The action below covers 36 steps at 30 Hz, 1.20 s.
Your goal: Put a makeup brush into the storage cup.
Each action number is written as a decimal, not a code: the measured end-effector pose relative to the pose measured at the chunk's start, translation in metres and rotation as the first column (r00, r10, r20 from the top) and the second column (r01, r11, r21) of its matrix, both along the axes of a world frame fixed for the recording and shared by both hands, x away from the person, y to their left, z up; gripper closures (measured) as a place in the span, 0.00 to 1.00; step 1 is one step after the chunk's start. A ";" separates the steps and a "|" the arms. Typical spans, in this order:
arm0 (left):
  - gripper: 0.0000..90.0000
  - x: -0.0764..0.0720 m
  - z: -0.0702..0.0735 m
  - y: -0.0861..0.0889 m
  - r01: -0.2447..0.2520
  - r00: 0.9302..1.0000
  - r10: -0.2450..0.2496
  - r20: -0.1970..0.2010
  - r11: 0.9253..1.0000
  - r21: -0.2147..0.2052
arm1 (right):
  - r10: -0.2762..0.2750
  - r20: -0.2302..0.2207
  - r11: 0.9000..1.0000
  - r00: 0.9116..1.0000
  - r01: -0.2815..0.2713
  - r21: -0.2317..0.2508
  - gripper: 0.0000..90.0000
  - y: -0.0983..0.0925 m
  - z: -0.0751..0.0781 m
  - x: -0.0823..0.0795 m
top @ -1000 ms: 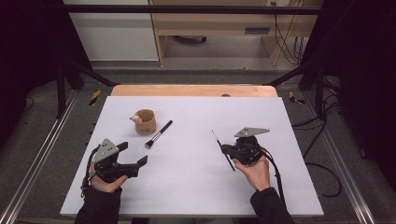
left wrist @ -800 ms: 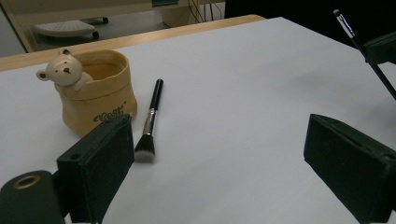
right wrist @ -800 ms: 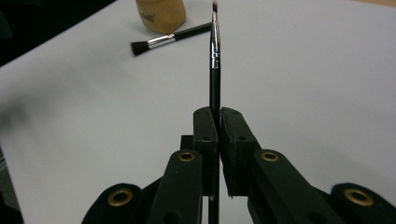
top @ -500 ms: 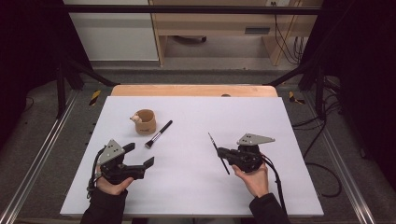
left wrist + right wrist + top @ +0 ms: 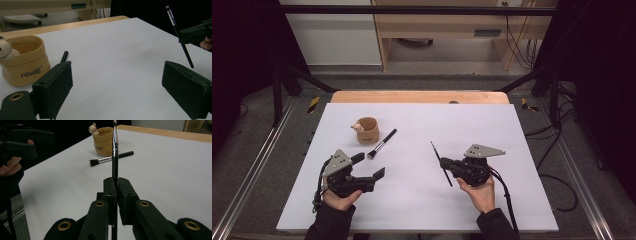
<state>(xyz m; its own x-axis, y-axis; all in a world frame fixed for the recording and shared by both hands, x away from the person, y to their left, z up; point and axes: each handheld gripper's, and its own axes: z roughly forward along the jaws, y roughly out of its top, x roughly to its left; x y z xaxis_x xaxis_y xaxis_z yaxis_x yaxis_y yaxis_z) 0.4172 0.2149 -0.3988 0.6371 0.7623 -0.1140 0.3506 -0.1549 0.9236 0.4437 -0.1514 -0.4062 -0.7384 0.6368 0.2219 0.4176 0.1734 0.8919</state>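
A tan fabric cup with a small bear figure on its rim stands at the mat's back left. Just right of it a black flat-headed brush lies flat on the mat. My left gripper hovers in front of the cup, jaws wide open and empty; in the left gripper view the cup sits beyond its left jaw. My right gripper is shut on a thin black brush. In the right gripper view that thin brush rises straight from the jaws, with the cup and flat brush behind.
The white mat covers a wooden table whose bare edge shows at the back. Metal rails run along both sides. Cables lie on the floor to the right. The other hand's gripper shows at the left of the right gripper view.
My left gripper has slid a little to the right along the mat's front, still open. The right gripper and its thin brush have barely shifted.
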 end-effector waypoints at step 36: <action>0.11 0.016 0.024 -0.051 0.070 0.997 -0.067 0.038 0.993 -0.097 | 0.033 0.046 0.997 0.998 -0.036 0.072 0.95 0.014 0.006 -0.004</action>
<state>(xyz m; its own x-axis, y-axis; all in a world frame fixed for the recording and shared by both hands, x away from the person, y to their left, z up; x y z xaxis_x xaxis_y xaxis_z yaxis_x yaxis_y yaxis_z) 0.4330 0.1639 -0.3752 0.6924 0.7027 -0.1635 0.3103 -0.0854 0.9468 0.4397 -0.1378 -0.4002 -0.7697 0.5942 0.2335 0.3722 0.1205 0.9203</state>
